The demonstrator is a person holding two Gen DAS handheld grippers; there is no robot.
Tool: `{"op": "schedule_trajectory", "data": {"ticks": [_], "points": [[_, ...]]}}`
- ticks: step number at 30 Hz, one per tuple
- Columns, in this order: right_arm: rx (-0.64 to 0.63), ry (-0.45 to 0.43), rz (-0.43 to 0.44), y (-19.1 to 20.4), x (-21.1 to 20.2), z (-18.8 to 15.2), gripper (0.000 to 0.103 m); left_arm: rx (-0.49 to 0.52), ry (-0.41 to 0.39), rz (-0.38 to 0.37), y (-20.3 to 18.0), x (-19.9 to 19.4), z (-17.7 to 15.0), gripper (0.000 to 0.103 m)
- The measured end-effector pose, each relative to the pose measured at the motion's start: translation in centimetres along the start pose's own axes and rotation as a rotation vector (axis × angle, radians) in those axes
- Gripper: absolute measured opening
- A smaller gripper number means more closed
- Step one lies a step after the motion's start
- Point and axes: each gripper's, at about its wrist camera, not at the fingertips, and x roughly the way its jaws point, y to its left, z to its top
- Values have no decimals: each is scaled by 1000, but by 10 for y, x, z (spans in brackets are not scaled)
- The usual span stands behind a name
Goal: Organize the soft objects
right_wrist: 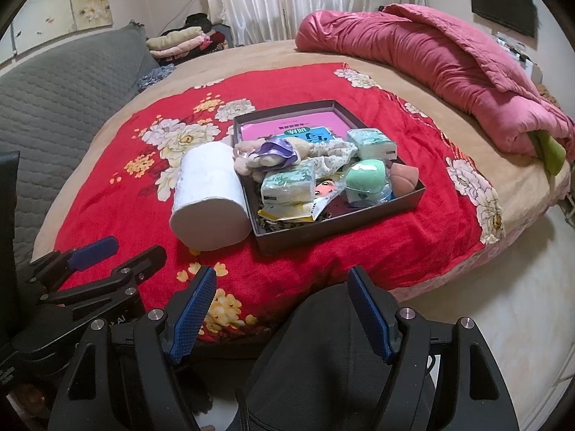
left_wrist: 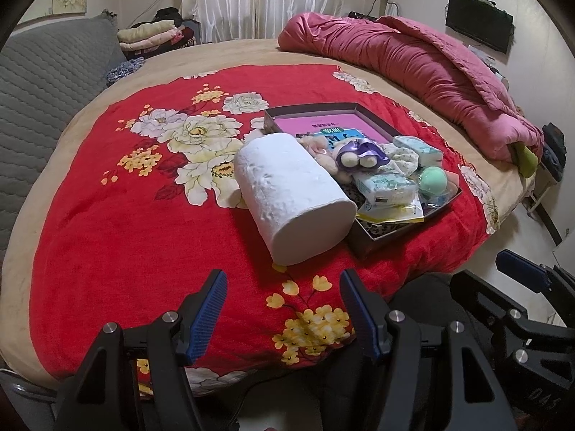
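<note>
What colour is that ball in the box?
Mint green ball; clearest in the right wrist view.

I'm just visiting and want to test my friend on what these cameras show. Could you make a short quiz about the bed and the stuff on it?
1. True or false: the paper roll lies inside the box.
2. Which is in the box? A) green ball B) folded clothes C) pink quilt
3. Fill in: both the left gripper and the right gripper have their jaws ____, with nothing between them.

Key
1. False: it lies on the red blanket, against the box's outer side.
2. A
3. open
</note>
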Motion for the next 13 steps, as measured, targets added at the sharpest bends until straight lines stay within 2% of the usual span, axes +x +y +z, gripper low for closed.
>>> {"op": "schedule_trajectory", "data": {"ticks": [7, 13], "points": [[0, 1, 2, -1, 0, 1, 76, -1, 4, 9, 0, 2, -1, 64], [24, -29, 45, -8, 0, 15, 76, -55, 16, -26, 16, 5, -1, 65]]}}
